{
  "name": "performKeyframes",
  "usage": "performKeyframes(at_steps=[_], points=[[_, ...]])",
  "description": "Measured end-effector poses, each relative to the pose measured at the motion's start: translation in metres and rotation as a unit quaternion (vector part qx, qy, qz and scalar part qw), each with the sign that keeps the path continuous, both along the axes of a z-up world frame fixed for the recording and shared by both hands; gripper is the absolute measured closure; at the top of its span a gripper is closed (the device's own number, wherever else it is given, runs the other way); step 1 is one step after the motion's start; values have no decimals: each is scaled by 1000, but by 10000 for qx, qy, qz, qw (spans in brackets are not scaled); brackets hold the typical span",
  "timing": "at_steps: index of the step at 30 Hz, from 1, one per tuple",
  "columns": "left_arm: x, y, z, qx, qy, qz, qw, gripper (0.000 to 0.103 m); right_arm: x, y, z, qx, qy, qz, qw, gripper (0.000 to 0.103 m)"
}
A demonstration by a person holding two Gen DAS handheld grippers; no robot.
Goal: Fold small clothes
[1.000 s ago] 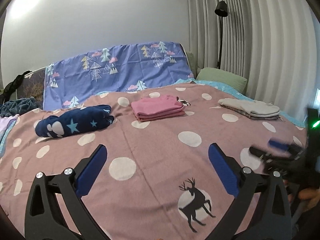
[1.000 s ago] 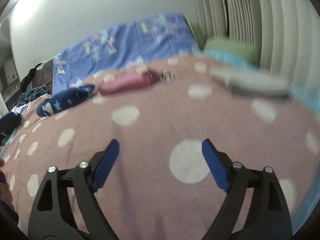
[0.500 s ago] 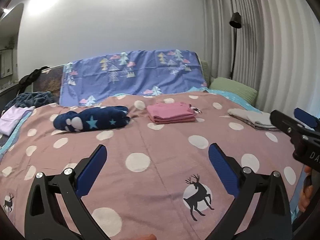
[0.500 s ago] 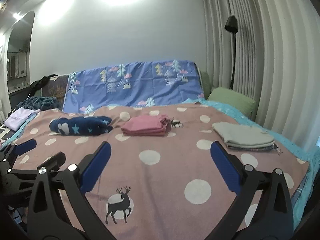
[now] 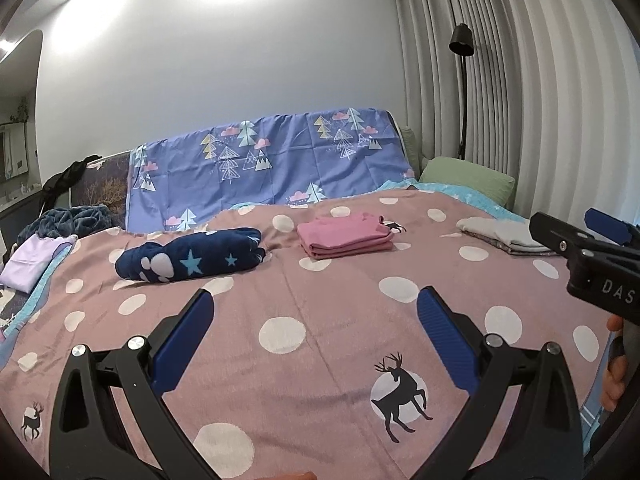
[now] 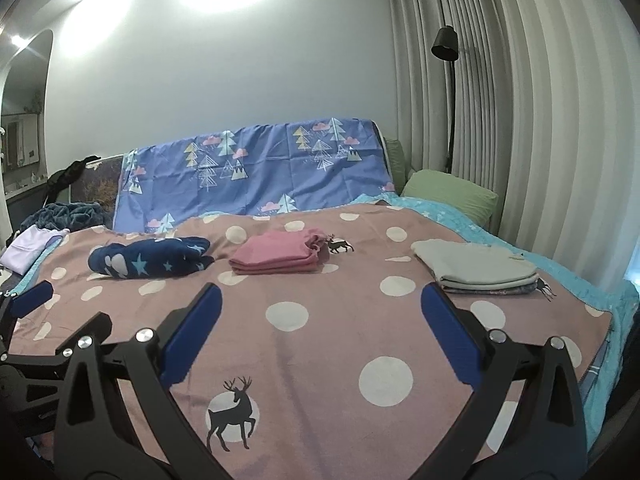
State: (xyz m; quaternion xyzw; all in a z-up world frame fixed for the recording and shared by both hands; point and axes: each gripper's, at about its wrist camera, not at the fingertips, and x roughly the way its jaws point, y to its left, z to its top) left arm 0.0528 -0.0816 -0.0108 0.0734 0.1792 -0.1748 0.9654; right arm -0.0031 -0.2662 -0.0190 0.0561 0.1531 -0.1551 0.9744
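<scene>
Both grippers have lifted off the bed, and the right gripper (image 6: 320,332) has just been opening; the left gripper (image 5: 314,340) gapes too, both empty. Unfolded lilac cloth (image 5: 34,262) lies at ten o'clock, nearer the left hand, long side pointing away

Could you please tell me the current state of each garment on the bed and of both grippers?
Navy star garment: bundled loosely, lying on the bedspread.
Pink garment: folded flat.
Grey garment: folded, stacked on another folded piece.
Lilac garment: lying at the bed's edge.
Left gripper: open, empty.
Right gripper: open, empty; its jaws have just been opening.
</scene>
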Motion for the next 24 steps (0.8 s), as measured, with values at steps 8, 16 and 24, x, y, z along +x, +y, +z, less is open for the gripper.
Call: performKeyframes(at_steps=[8, 16, 24], points=[[4, 0, -1, -33, 128, 11, 9999, 1, 5, 0, -4, 35, 132, 29, 9999, 2], [4, 1, -7, 46, 189, -18, 9998, 1, 8, 2, -7, 35, 238, 20, 9997, 2], [4, 3, -13, 75, 273, 8, 9996, 1, 9, 3, -10, 29, 296, 8, 9996, 2]])
